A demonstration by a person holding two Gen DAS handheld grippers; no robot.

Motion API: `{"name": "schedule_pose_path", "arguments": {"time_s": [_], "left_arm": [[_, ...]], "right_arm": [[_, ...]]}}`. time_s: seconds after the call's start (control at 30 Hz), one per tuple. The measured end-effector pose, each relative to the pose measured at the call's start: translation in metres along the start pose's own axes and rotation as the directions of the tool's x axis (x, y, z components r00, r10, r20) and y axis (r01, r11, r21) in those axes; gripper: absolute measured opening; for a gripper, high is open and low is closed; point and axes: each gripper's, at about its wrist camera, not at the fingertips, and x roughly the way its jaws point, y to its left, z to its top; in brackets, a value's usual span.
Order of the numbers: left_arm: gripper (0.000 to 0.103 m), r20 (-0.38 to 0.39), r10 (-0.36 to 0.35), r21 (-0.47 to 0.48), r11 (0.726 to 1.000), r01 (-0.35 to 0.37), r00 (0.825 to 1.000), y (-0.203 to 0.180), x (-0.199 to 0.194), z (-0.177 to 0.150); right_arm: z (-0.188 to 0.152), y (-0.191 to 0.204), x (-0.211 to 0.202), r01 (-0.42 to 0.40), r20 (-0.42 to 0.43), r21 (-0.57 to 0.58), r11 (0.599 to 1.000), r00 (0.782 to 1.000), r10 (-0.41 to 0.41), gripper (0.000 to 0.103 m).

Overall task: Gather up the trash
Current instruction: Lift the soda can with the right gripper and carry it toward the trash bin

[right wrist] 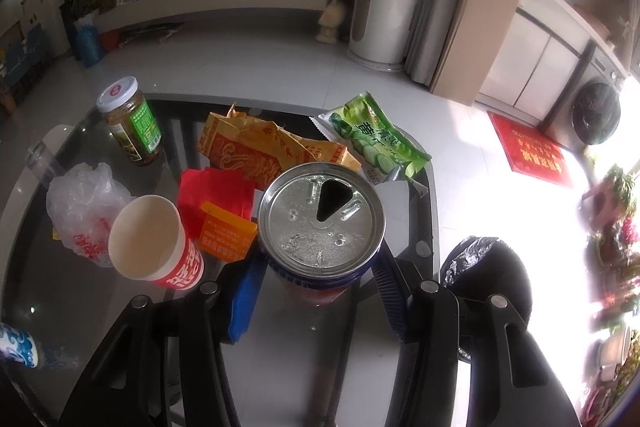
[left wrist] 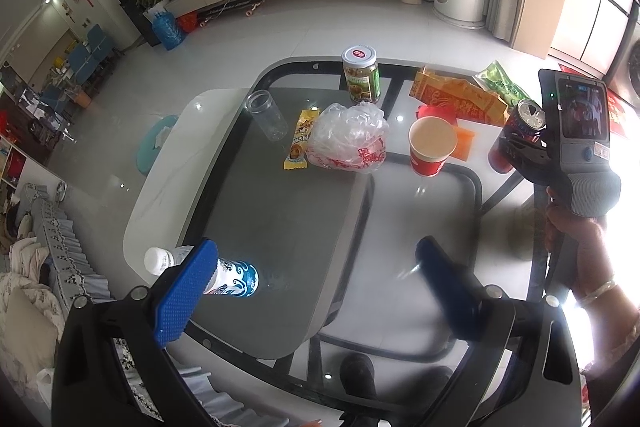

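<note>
The right gripper (right wrist: 316, 291) clamps the opened can (right wrist: 320, 223) just above the glass table (right wrist: 80, 287); tip it and dregs could spill; the left gripper (left wrist: 316, 287) hangs wide open, empty, beside the bottle (left wrist: 224, 277).

Glossy glass tabletop (left wrist: 280, 219), shiny metal can (right wrist: 320, 215), crinkly plastic bag (left wrist: 348, 137), probably paper cup (right wrist: 148, 239).
</note>
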Motion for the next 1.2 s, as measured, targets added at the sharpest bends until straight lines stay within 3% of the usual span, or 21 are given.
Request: {"name": "schedule_pose_path", "arguments": {"time_s": [0.6,1.2], "left_arm": [[0.097,0.029,-0.031,0.041,0.999,0.030,0.999,-0.024,-0.018,0.008],[0.097,0.042,-0.063,0.095,0.994,0.059,0.997,-0.071,-0.034,0.015]], "right_arm": [[-0.001,-0.041,-0.018,0.041,0.004,0.050,0.998,0.999,-0.041,0.051],[-0.008,-0.118,-0.025,0.110,-0.005,0.111,0.988,0.994,-0.111,0.051]]}}
